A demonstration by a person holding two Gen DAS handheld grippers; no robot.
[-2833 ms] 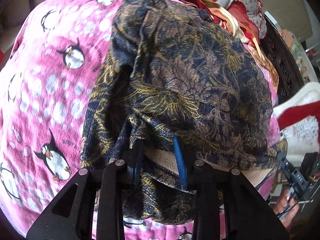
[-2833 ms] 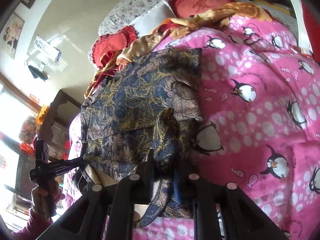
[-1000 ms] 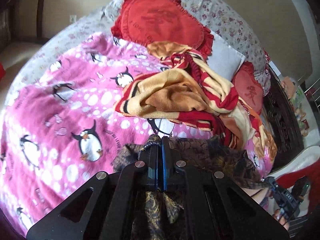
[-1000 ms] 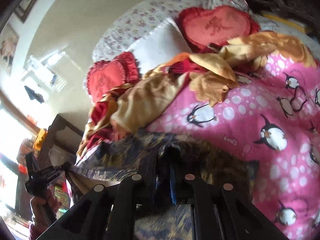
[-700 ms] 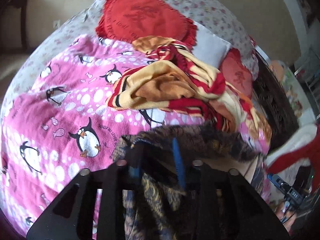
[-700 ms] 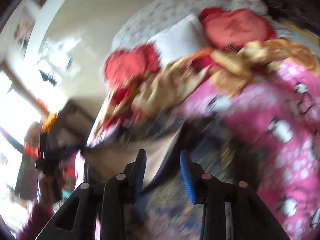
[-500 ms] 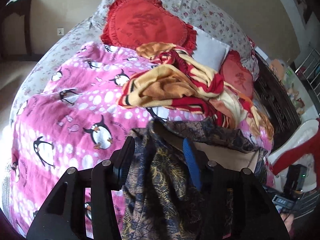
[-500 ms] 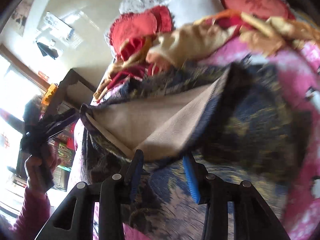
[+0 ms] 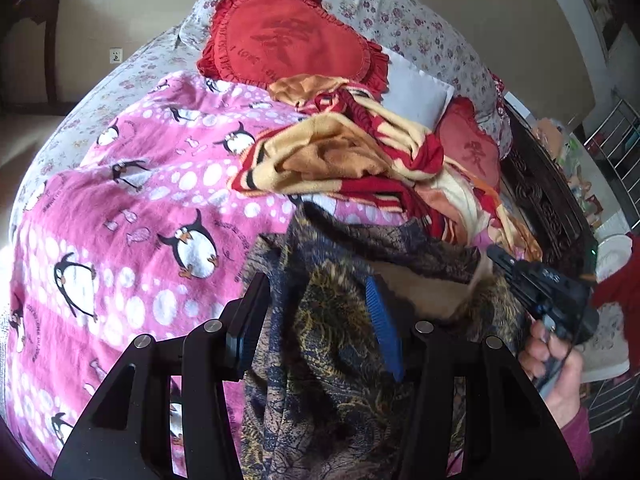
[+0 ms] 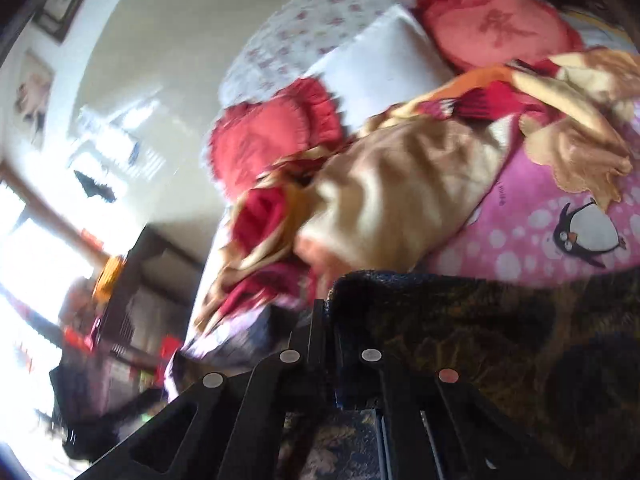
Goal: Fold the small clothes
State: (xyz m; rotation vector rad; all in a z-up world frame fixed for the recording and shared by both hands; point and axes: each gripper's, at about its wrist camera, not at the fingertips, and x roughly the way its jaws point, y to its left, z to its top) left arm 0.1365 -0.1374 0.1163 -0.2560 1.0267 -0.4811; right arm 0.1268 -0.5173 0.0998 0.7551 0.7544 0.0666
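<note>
Pink fleece blanket (image 9: 132, 184) with penguins covers most of the bed, and the garment (image 9: 328, 340), a dark blue and gold paisley thing, is lying on it at the near edge. In the left wrist view it's bunched up right in front of the camera, with a fold peeled back so the plain tan lining (image 9: 424, 292) shows.

Left gripper (image 9: 316, 320) is parted about halfway, with a ridge of the garment running up between its fingers. The blue pads (image 9: 382, 320) don't look like they're squeezing it, so I'd call that one released, cloth just sitting in the gap.

Right gripper (image 10: 329, 320) is clenched tight, jaws having just snapped together. In its own view the garment's dark edge sits right against the closed tips, draping off to the right. That view is blurry, so I honestly can't tell how much cloth is pinched, but it does look like it has the edge. In the left view you can see the same gripper (image 9: 504, 260) poking in at the garment's right corner, with a hand (image 9: 556, 364) in a pink sleeve wrapped round its handle.

Further up the bed is a crumpled red and yellow pile (image 9: 360, 160), touching the garment's far edge. Behind that are a big red frilly cushion (image 9: 292, 48), a smaller red one (image 9: 472, 148), and a white pillow (image 9: 416, 88) between them.
</note>
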